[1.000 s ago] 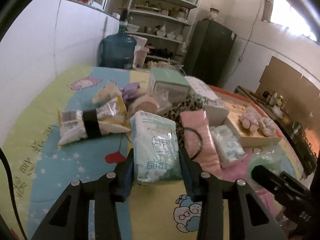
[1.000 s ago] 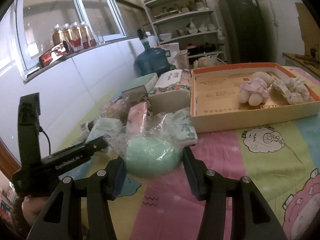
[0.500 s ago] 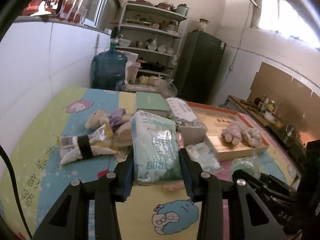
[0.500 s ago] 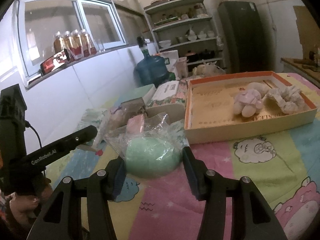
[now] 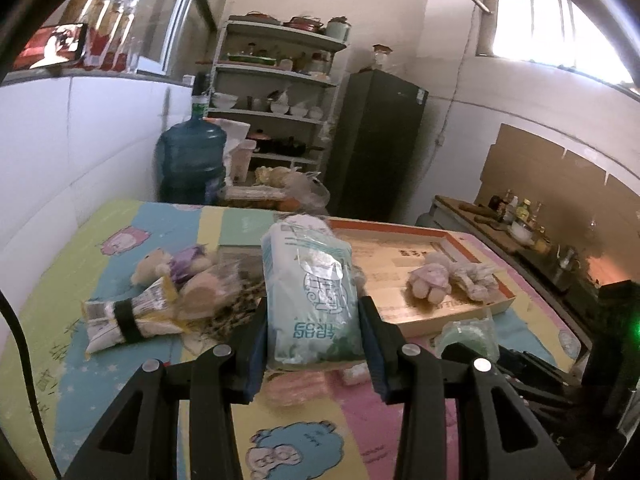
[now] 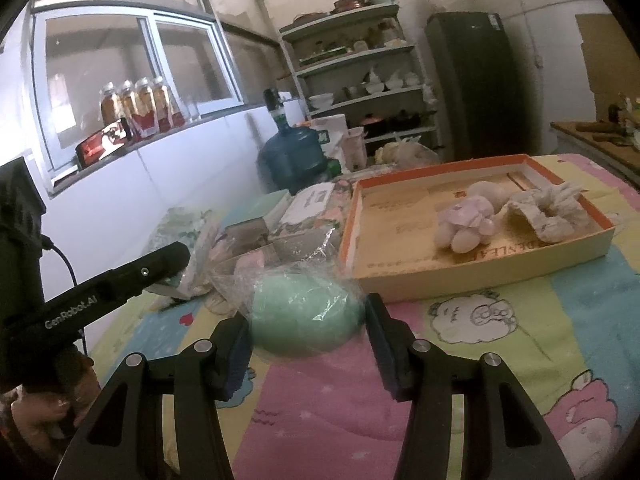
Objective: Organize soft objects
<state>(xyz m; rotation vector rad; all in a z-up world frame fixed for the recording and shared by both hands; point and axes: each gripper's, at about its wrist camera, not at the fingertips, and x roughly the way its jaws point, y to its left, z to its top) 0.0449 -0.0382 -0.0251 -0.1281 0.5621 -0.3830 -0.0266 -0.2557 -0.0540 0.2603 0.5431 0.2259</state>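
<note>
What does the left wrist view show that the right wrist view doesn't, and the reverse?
Left wrist only: the left gripper clamping a tissue pack, and a banded yellow packet.

Right wrist only: the right gripper closed around a bagged green sponge, plus the windowsill bottles.

Both: the orange-rimmed tray holding a plush toy and scrunchie.

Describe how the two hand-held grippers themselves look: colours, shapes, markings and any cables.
Both are matte black. The left hand-held gripper and right hand-held gripper each have angular linkage arms with triangular cut-outs, silver round pivot screws and dark blue pads on the fingers. The left one's body reads "GenRobot.AI" in white, with a black cable trailing.
</note>
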